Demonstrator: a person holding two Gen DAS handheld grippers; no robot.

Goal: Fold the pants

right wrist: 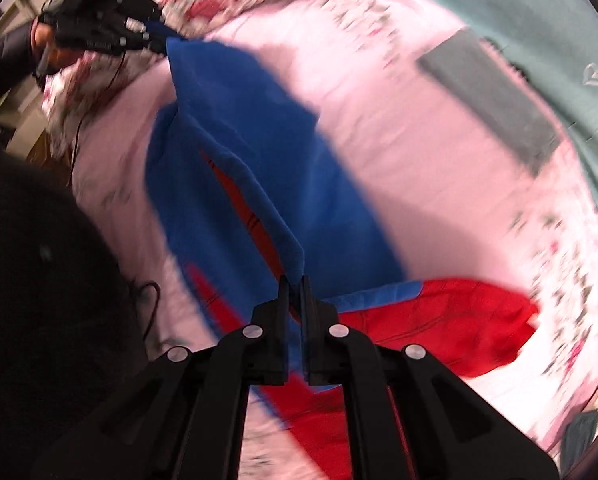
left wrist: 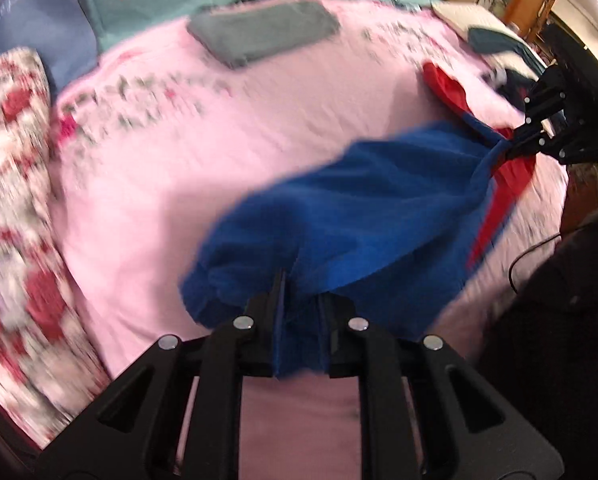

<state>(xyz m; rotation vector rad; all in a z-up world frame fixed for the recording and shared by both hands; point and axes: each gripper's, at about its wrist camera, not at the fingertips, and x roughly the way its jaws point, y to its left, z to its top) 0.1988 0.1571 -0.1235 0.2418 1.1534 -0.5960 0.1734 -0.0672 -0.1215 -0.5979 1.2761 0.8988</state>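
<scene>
Fingers (left wrist: 275,304) of the left gripper (left wrist: 299,308) are pinched narrowly on one end of the blue-and-red fleece pants (left wrist: 351,216), and the right gripper (right wrist: 295,292) clamps its own fingers (right wrist: 283,300) on the opposite end, so the cloth is stretched between the two tools above the pink bedsheet (left wrist: 203,168). Its long axis runs from one gripper to the other, sagging in the middle, with the blue face uppermost, red panels showing along the lower edge and a red part trailing on the bed. Well apart near the far edge lies a folded grey cloth (left wrist: 265,32), beside a floral pillow (left wrist: 15,184).
</scene>
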